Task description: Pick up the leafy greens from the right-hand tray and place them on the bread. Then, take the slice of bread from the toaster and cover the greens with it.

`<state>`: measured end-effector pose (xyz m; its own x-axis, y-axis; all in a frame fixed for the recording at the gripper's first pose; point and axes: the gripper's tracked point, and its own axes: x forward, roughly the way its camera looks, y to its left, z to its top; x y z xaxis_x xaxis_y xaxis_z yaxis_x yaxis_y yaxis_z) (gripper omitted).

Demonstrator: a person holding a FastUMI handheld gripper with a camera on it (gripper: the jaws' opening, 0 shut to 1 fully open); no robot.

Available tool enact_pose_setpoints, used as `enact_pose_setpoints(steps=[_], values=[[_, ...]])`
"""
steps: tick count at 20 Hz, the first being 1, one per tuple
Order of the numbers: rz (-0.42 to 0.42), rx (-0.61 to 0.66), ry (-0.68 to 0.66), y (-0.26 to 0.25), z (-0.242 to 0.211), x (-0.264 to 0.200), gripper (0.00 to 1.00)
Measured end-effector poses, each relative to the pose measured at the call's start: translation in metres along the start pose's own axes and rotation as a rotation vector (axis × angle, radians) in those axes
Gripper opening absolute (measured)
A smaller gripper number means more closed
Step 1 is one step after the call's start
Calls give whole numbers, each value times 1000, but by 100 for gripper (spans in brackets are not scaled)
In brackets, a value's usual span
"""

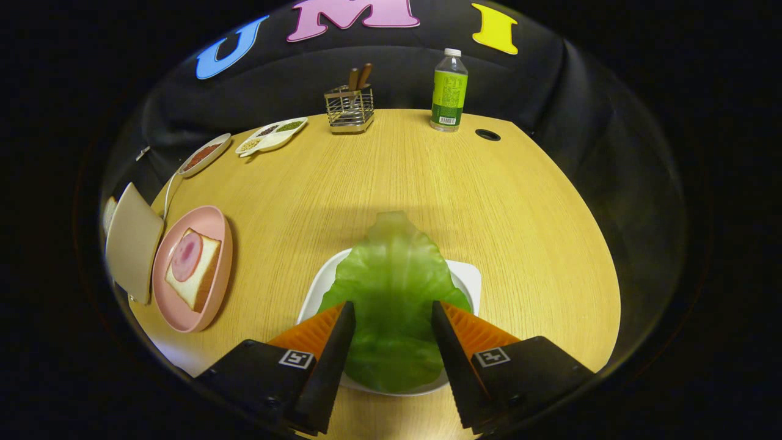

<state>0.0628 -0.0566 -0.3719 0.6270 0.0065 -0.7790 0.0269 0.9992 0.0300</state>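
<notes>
Jaws (391, 318): spread, flanking the leafy greens (391, 287); contact possibly none.
Greens: lying on white tray (467, 278).
Bread (195, 269): on pink plate (177, 308), left.

The claw (393, 315) had two wedge-shaped fingers (333, 354) with ribbed outer faces, each on a black block bearing a square black-and-white marker (297, 359) and small screws.

Light wood-grain table (427, 183) with a round cable hole (487, 134) — black cloth wall (397, 73) behind, dim surroundings
</notes>
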Motion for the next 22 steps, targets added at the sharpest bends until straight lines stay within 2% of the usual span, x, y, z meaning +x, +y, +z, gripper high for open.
enact_pose_setpoints(steps=[3,6,7,8,9,11,12,14,22], values=[[16,-10,19,4,0,-1,71],[15,-22,24,6,0,-1,38],[16,-20,28,5,0,1,34],[16,-20,27,5,0,1,20],[19,-19,28,6,0,3,16],[32,-9,38,5,0,2,12],[42,4,45,4,0,1,7],[53,30,51,4,1,1,6],[67,14,-27,13,34,-39,6]])
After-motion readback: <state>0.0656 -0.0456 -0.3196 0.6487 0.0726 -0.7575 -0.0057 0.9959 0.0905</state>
